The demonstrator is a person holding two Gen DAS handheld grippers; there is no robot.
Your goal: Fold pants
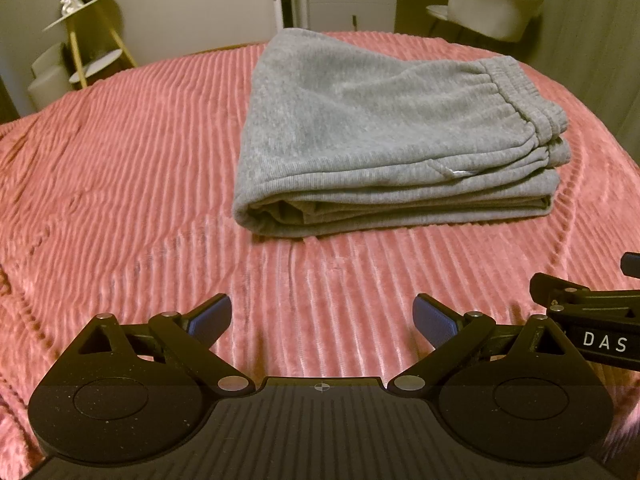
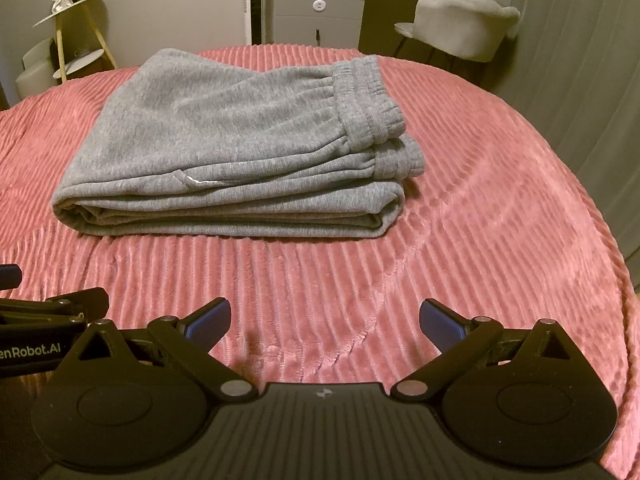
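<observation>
Pants (image 1: 384, 132), grey fleece, folded thick on ribbed pink plush blanket (image 1: 120, 168)

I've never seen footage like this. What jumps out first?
A pair of grey sweatpants, folded into a thick stack with the waistband on top at its right end, lies on a ribbed pink bedspread. Nearer the camera, the left hand-held gripper and right hand-held gripper hover open, touching nothing.
</observation>
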